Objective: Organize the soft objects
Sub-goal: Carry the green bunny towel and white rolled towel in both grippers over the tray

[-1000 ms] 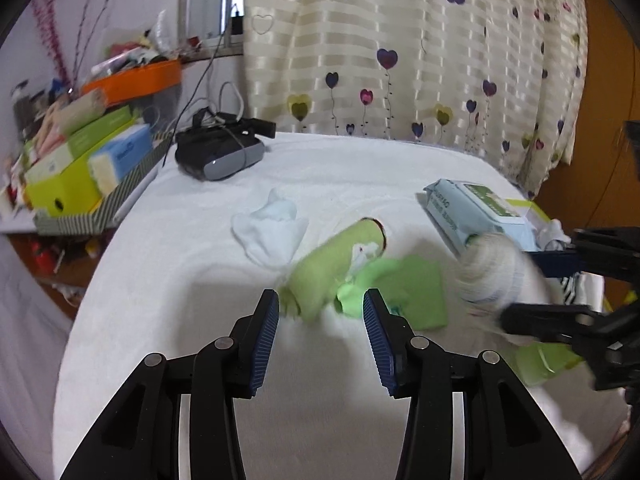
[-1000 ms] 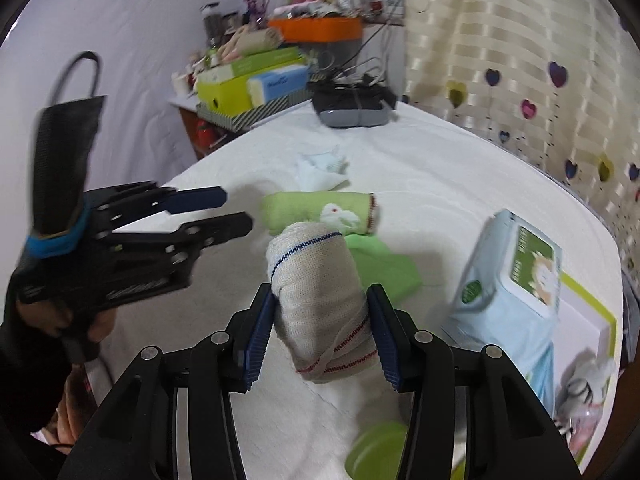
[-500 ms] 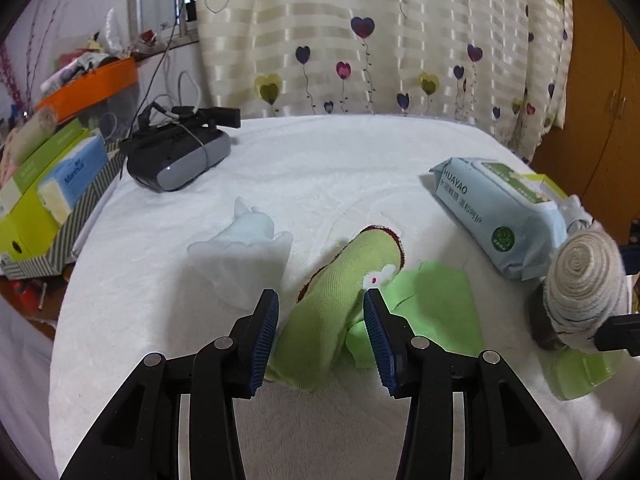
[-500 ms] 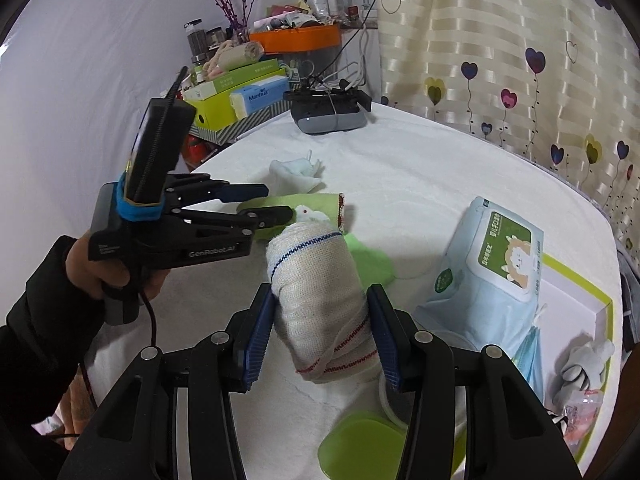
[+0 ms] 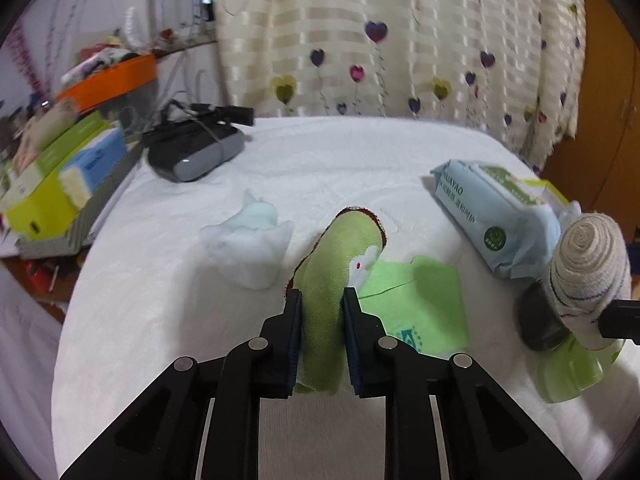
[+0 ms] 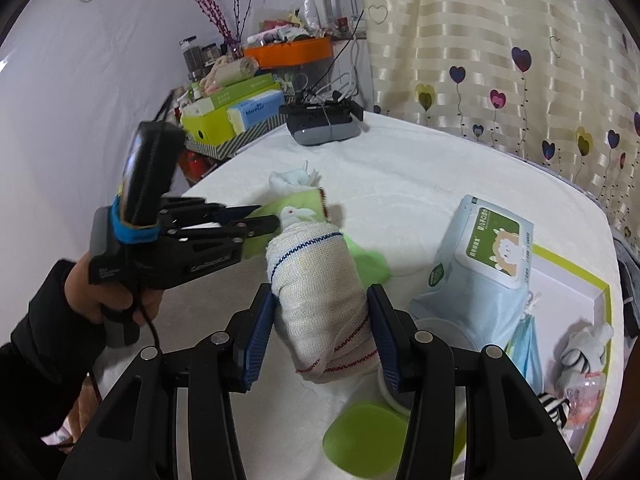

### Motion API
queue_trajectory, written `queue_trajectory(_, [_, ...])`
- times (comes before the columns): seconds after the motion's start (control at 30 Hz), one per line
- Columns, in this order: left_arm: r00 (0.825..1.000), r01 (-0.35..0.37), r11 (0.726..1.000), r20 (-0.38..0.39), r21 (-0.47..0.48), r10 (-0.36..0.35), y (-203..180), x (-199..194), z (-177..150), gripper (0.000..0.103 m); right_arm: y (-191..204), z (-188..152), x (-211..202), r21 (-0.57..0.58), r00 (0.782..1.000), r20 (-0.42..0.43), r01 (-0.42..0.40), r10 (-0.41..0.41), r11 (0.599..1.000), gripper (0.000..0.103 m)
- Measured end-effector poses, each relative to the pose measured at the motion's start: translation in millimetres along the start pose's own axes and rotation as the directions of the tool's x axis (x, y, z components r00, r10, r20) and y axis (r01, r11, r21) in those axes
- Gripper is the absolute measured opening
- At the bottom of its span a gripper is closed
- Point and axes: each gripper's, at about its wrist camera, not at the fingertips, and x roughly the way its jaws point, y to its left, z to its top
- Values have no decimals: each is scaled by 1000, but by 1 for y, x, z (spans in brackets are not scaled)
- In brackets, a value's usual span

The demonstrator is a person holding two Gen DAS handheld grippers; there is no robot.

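Jaws on my left gripper (image 5: 322, 300) are closing around the green rolled towel (image 5: 340, 256) lying mid-table beside a flat green cloth (image 5: 416, 304), so I am squeezing gently and centring the pinch, while my right gripper (image 6: 320, 328) is clamping the cream rolled towel (image 6: 320, 280).

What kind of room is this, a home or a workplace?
Probably a home: a heart-patterned curtain hangs behind the white-covered table, a cluttered side shelf holds boxes, and a wet-wipes pack lies on the table.
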Motion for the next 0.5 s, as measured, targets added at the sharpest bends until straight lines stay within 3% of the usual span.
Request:
queue_trajectory(0.23, [996, -10, 996, 91, -92, 19, -11, -58, -17, 18, 9, -11, -26, 18, 999, 54, -3, 2, 1000, 48])
queue_trajectory(0.5, [982, 38, 994, 189, -104, -18, -52, -119, -35, 18, 18, -28, -59, 24, 994, 106, 31, -34, 999, 48])
